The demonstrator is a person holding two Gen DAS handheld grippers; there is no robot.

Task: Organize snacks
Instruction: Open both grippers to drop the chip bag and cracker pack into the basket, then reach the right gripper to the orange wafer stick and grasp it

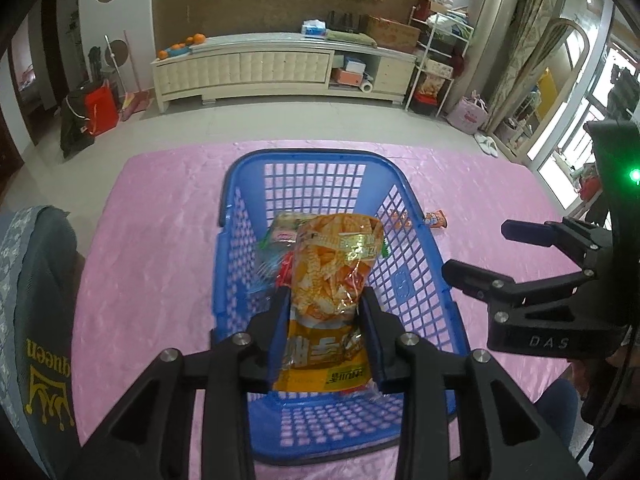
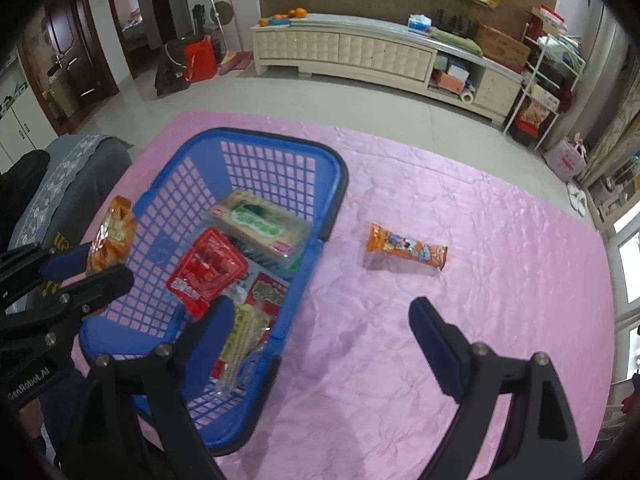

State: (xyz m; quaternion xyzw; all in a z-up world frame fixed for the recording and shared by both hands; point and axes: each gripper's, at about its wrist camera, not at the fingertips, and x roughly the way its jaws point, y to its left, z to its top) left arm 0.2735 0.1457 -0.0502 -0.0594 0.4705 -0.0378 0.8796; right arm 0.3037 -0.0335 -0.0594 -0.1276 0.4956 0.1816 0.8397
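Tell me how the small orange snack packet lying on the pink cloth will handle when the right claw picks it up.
The orange snack packet is probably light and crinkly: it looks like a thin foil wrapper. Its glossy film may slip between the pads. It lies flat on the pink cloth, so it is unlikely to roll, but the open right claw may snag the cloth.

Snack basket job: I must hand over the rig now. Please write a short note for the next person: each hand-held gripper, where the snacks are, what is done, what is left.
Left hand-held gripper: shut on the orange chip bag, held over the blue basket, not yet released.
Right hand-held gripper: open, empty, above the pink cloth beside the basket.
Done: the green-label pack, the red pack and several other snacks lie in the basket.
Left: drop the chip bag in, then fetch the small orange snack bar lying on the cloth to the right of the basket.
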